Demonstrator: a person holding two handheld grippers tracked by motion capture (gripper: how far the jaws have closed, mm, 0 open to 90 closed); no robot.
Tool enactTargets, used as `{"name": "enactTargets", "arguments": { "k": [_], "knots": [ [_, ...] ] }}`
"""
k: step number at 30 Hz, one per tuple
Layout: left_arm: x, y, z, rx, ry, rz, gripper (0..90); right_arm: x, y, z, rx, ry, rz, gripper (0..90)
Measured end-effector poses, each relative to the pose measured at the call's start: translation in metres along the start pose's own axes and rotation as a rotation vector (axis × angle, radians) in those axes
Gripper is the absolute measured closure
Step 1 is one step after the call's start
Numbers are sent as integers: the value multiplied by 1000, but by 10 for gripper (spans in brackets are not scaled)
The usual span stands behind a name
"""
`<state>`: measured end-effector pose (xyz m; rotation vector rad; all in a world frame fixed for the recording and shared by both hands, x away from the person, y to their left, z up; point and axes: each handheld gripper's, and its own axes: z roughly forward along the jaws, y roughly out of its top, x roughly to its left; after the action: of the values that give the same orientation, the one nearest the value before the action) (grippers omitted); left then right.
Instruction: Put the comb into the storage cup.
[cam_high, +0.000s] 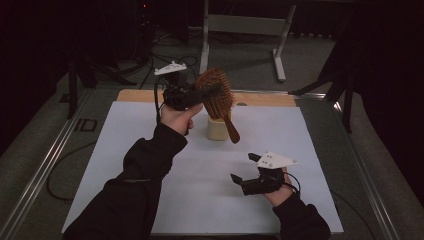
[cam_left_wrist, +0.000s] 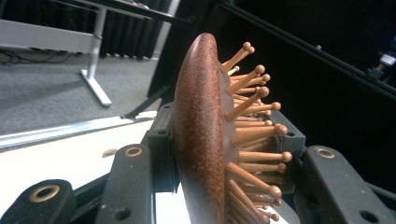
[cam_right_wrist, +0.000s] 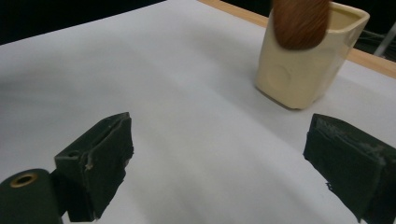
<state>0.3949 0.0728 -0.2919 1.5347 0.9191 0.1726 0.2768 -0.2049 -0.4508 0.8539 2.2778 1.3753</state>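
A wooden hairbrush (cam_high: 220, 103) with ball-tipped wooden pins hangs above the table, its handle slanting down and to the right. My left gripper (cam_high: 215, 90) is shut on the brush's oval head. In the left gripper view the brush (cam_left_wrist: 198, 140) stands edge-on between the jaws, pins facing right. The handle's tip (cam_right_wrist: 301, 21) hovers at the mouth of a cream cup (cam_high: 216, 130), which stands upright on the mat. My right gripper (cam_high: 244, 167) rests low at the front right, open, with nothing between its fingers. Its view shows the cup (cam_right_wrist: 303, 65) ahead to the right.
A white mat (cam_high: 125, 150) covers the table, with a wooden strip (cam_high: 135, 95) along the far edge. Metal rails (cam_high: 45, 165) run down both sides. A grey table frame (cam_high: 245, 25) and cables (cam_high: 165, 50) lie on the floor beyond.
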Motion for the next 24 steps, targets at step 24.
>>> {"name": "enactTargets", "arguments": {
  "k": [24],
  "knots": [
    [44,21,27,-79,170,-34,560,-1,-2,1,0,16,-1,78]
  ]
}}
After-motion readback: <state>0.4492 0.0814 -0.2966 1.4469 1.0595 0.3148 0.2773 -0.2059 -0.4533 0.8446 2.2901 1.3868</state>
